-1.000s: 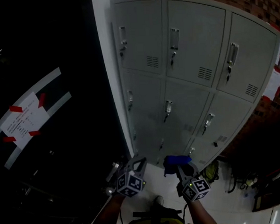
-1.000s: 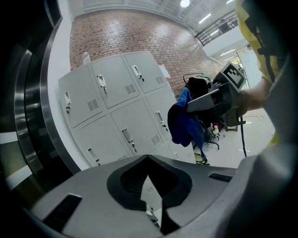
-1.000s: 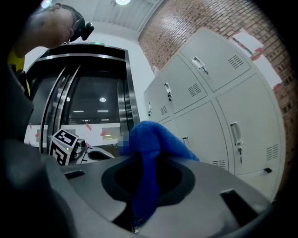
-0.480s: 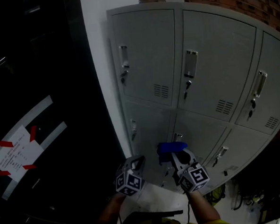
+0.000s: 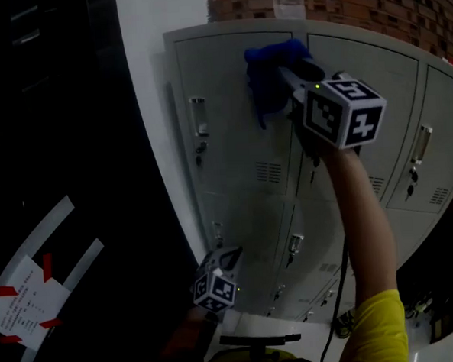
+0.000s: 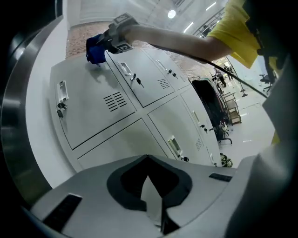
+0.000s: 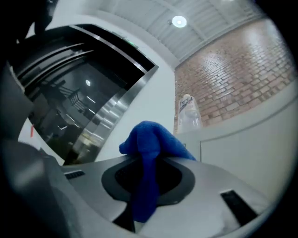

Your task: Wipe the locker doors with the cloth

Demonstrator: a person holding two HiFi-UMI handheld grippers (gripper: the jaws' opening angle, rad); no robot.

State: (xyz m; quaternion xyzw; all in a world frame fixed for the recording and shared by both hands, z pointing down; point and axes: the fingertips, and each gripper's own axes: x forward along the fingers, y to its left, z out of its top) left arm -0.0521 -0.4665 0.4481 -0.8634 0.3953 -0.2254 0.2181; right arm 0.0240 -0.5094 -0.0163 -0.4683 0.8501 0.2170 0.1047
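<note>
Overhead, in the head view, the right gripper (image 5: 285,77) is held high on an outstretched arm, and the blue cloth (image 5: 268,73) lies at the top right corner of the upper left locker door (image 5: 228,138). The left gripper (image 5: 225,259) hangs low beside the bottom lockers.

From the left gripper view, its jaws are pressed together with nothing between them.

From the right gripper view, the jaws pinch the cloth, which drapes over them. A clear bottle (image 7: 187,114) stands on the locker top.
</note>
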